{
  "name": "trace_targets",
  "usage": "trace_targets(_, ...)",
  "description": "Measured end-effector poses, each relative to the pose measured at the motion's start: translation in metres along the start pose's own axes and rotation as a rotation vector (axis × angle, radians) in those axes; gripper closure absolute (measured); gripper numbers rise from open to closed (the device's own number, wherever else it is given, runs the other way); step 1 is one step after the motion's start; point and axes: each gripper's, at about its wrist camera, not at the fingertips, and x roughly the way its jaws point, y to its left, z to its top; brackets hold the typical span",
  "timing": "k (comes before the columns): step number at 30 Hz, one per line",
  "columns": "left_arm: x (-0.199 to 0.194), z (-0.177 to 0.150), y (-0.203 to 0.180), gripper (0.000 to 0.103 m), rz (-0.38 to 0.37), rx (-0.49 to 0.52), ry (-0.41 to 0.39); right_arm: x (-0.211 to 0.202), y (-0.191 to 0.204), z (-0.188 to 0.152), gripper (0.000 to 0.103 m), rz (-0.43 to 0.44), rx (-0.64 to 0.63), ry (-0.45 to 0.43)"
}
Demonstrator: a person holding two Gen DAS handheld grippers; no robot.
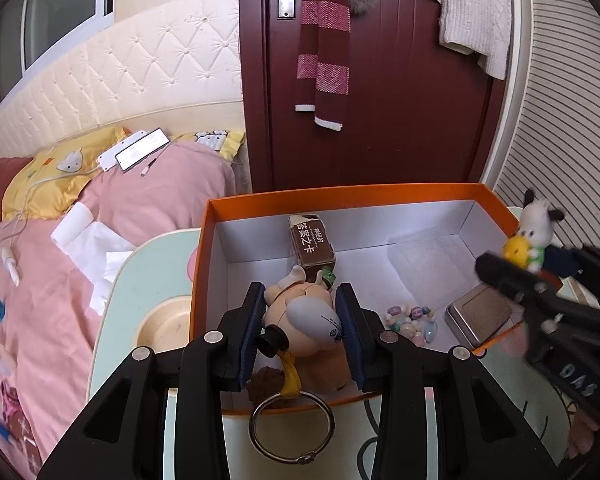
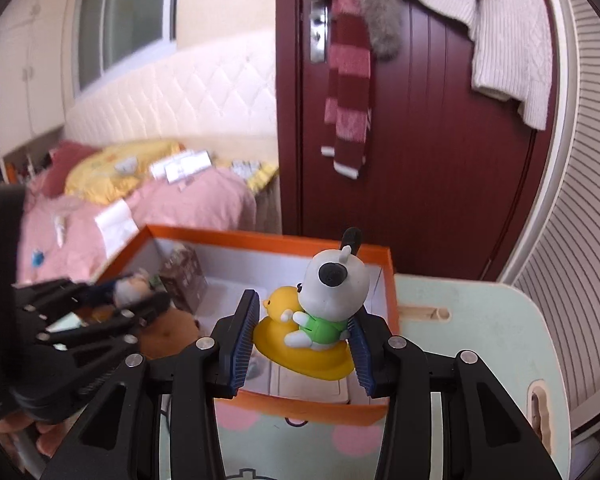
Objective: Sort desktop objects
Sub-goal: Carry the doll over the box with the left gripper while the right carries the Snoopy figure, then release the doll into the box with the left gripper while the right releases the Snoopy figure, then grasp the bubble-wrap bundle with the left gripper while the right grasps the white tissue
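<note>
Both grippers are loaded over the open orange cardboard box with the white lining (image 1: pixel 420 194), which stands on the pale green cartoon-print table (image 1: pixel 140 292). The left gripper (image 1: pixel 302 334) has its blue-padded fingers closed against the sides of a beige plastic figurine keychain with a grey head (image 1: pixel 306 314), whose yellow strap and large metal split ring (image 1: pixel 291 426) hang down over the box's near wall. That ring is the likeliest trouble: if the jaws part while it lies outside the rim, its weight could drag the figure onto the table or catch on the cardboard edge. The right gripper (image 2: pixel 306 344) pinches a white vinyl puppy with black ears and green shirt seated in a yellow duck swim ring (image 2: pixel 320 312) at the box's right end; the pads meet only the rounded ring, so the grip looks shallow and the toy might twist out. Already inside lie a brown card box with Chinese lettering (image 1: pixel 312 242), a heap of pastel beads (image 1: pixel 410 320), a flat silver tin (image 1: pixel 480 314) and a brown plush toy (image 1: pixel 324 368) (mostly hidden under the left jaws). A drop onto the beads would probably scatter them.
</note>
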Motion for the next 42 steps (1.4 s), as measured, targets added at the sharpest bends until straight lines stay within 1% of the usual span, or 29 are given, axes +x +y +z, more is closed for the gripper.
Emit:
trace_targets(1,0.000,0.000,0.000,0.065,0.000,0.000,0.001,0.009,-0.001,-0.005,0.062,-0.001,0.010,0.038)
trace_targets(3,0.000,-0.001,-0.001,0.065,0.004,0.014,-0.001,0.012,-0.008,-0.012,0.061,0.027,0.075,0.023)
trace_targets(6,0.000,0.000,0.000,0.065,0.005,0.012,0.002,0.014,-0.009,-0.014,0.063,0.009,0.062,0.020)
trace_targets(9,0.000,0.000,0.000,0.065,0.007,0.011,0.002,0.015,-0.010,-0.013,0.063,0.010,0.059,0.028)
trace_targets(14,-0.001,-0.001,0.000,0.064,0.003,0.015,-0.005,0.009,-0.010,-0.014,0.063,0.003,0.053,0.000)
trace_targets(15,-0.002,-0.002,0.000,0.062,-0.004,0.014,-0.011,0.007,-0.010,-0.015,0.063,0.001,0.052,-0.006)
trace_targets(16,-0.002,-0.002,-0.002,0.051,-0.011,0.017,-0.017,0.006,-0.010,-0.015,0.062,0.000,0.051,-0.012)
trace_targets(17,-0.003,-0.003,-0.005,0.039,-0.019,0.023,-0.020,0.004,-0.010,-0.015,0.057,-0.002,0.050,-0.018)
trace_targets(18,-0.004,-0.004,-0.008,0.037,-0.027,0.030,-0.023,0.003,-0.009,-0.015,0.054,-0.003,0.049,-0.024)
trace_targets(19,-0.006,-0.004,-0.010,0.035,-0.019,0.034,-0.030,0.002,-0.009,-0.015,0.051,-0.005,0.047,-0.030)
trace_targets(20,-0.010,-0.004,-0.011,0.030,0.010,0.034,-0.041,0.000,-0.009,-0.016,0.049,-0.006,0.046,-0.036)
trace_targets(21,-0.014,-0.003,-0.011,0.028,0.031,0.031,-0.059,-0.001,-0.009,-0.016,0.047,-0.008,0.045,-0.042)
trace_targets(22,-0.019,-0.002,-0.009,0.025,0.040,0.023,-0.086,-0.003,-0.009,-0.016,0.044,-0.009,0.044,-0.049)
trace_targets(23,-0.024,-0.001,-0.007,0.020,0.049,0.014,-0.114,-0.004,-0.009,-0.016,0.036,-0.011,0.043,-0.055)
trace_targets(24,-0.029,0.001,-0.004,0.020,0.049,0.001,-0.131,-0.005,-0.009,-0.017,0.024,-0.012,0.042,-0.061)
trace_targets(26,-0.036,0.006,0.004,0.019,0.019,-0.042,-0.137,-0.015,-0.006,-0.016,0.018,-0.012,0.014,-0.095)
trace_targets(28,-0.041,0.010,0.010,0.019,-0.015,-0.077,-0.135,-0.025,-0.003,-0.015,0.018,-0.012,-0.017,-0.132)
trace_targets(30,-0.048,0.011,0.013,0.019,-0.024,-0.091,-0.141,-0.035,0.002,-0.014,0.018,-0.013,-0.051,-0.164)
trace_targets(33,-0.062,0.009,0.013,0.019,-0.032,-0.078,-0.148,-0.052,0.011,-0.015,0.017,-0.016,-0.115,-0.201)
trace_targets(36,-0.080,0.001,0.012,0.019,-0.043,-0.049,-0.146,-0.070,0.014,-0.020,0.013,0.019,-0.142,-0.218)
trace_targets(39,-0.099,-0.015,0.011,0.019,-0.045,-0.028,-0.128,-0.085,0.010,-0.031,0.012,0.071,-0.133,-0.202)
trace_targets(42,-0.109,-0.046,0.008,0.019,-0.064,-0.039,-0.114,-0.088,0.001,-0.051,0.012,0.129,-0.068,-0.135)
